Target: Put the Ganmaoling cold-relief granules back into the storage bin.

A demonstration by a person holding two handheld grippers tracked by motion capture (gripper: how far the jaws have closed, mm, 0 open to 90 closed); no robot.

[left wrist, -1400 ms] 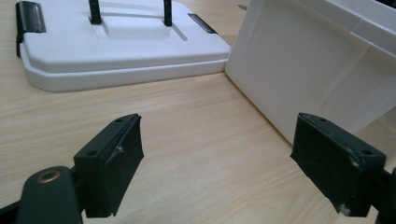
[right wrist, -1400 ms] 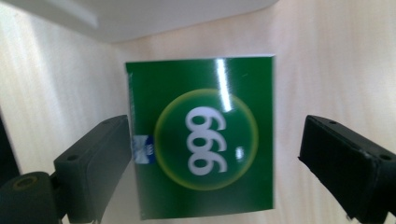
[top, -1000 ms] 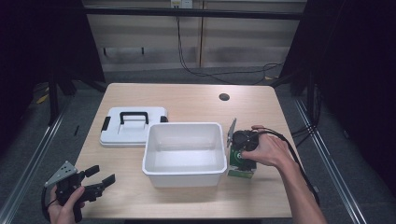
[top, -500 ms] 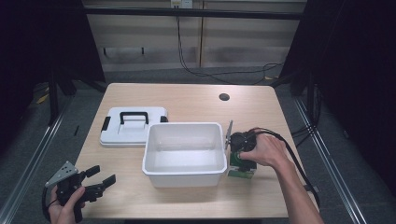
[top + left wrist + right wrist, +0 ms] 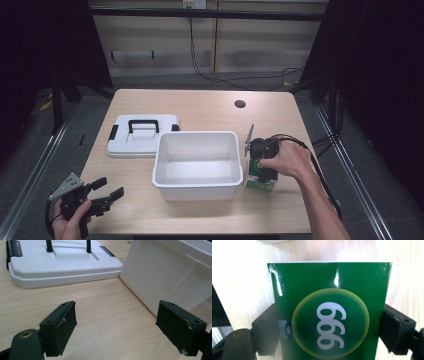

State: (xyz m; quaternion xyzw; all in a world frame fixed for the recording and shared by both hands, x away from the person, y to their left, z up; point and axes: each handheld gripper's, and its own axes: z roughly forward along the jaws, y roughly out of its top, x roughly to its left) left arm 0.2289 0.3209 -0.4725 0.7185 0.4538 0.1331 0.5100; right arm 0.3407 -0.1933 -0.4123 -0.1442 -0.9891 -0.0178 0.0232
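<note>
Setting: lab-style recording bay — lone wooden table [image 5: 200,110] with a cable hole [image 5: 240,104], black curtains [image 5: 45,45] either side, floor rails [image 5: 30,170], loose cables [image 5: 235,80] behind.

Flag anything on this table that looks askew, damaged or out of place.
Nothing stands out. The lid lies flat beside the white bin, and the right tool holds the green box squarely. The pads of the left tool look slightly chipped.

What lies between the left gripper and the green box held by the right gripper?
In the high view, the white tub stands between the left gripper and the green box; bare wooden tabletop covers the rest.
</note>
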